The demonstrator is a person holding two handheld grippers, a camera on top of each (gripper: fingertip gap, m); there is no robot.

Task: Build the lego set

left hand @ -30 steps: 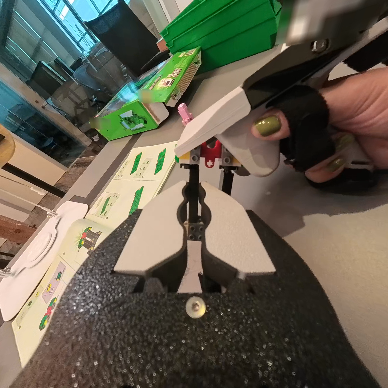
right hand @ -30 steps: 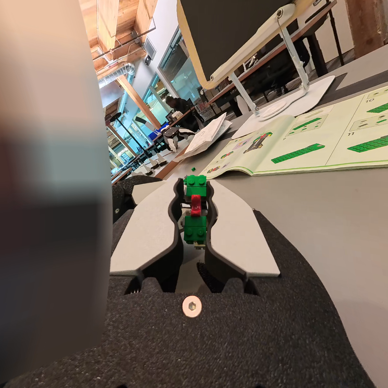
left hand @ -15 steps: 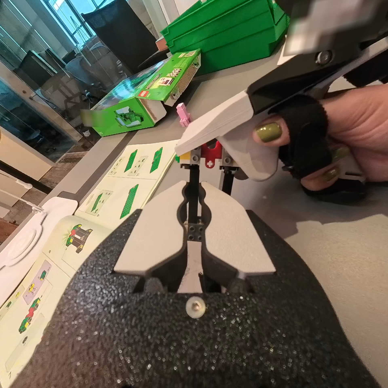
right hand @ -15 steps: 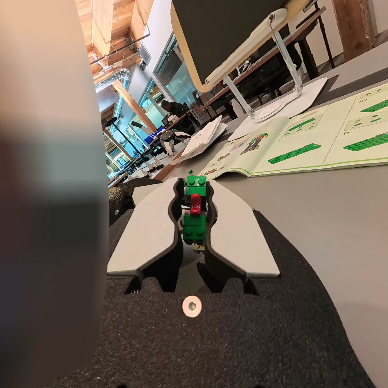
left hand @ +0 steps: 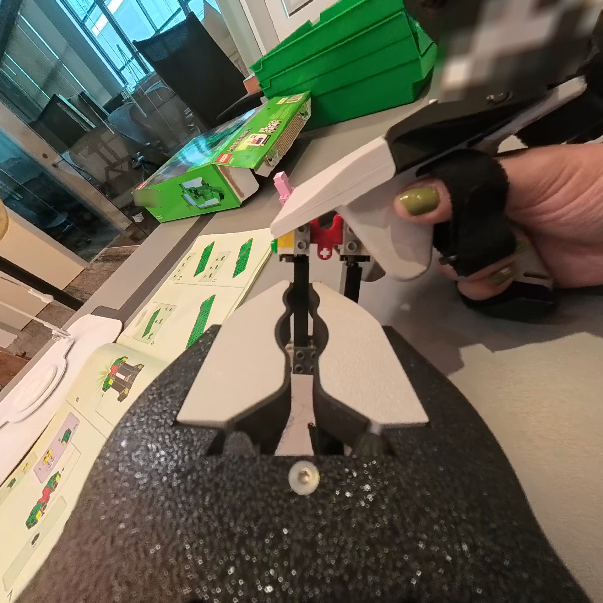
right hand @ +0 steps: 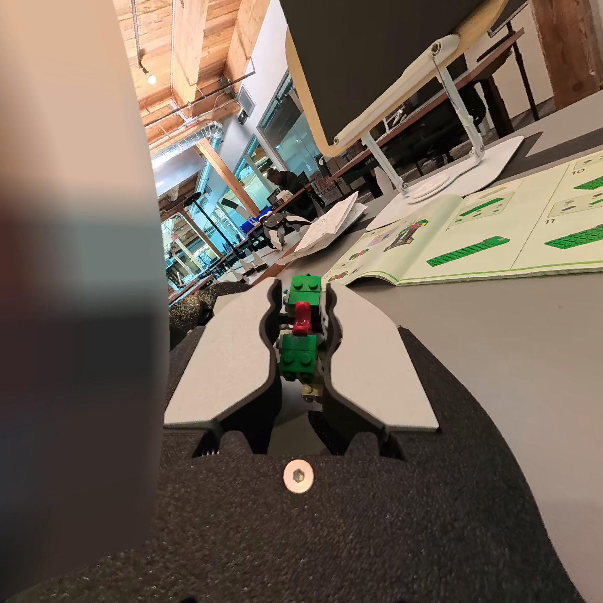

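Two grippers are clamped on one lego assembly above a grey table (left hand: 489,408). Going from the largest things down: a stack of green bins (left hand: 346,62) is seen at the far side of the table in the left wrist view, and a green set box (left hand: 222,163) lies on its side just in front of them. An open instruction booklet (left hand: 202,293) is spread flat on the left of that view, and the same booklet (right hand: 473,235) is seen to the right in the right wrist view, with the white base of a stand (right hand: 456,173) beyond it and loose folded papers (right hand: 329,225) farther off.

The left gripper (left hand: 301,319) is closed around a thin black post (left hand: 301,293) of the lego assembly (left hand: 321,241), with a small dark grey studded block (left hand: 303,359) lodged between its fingers. The post rises to a crosspiece of grey and yellow bricks with a red piece at its middle; a second black post hangs beside the first. That crosspiece is gripped from above by the right gripper (left hand: 329,225), held in a hand (left hand: 522,222) wearing a black fingerless glove.

In the right wrist view, the right gripper (right hand: 301,329) is shown clenched on the lego assembly (right hand: 300,339): two green bricks with a red piece between them. A small pink piece (left hand: 283,186) stands on the table just beyond the right gripper's tip.
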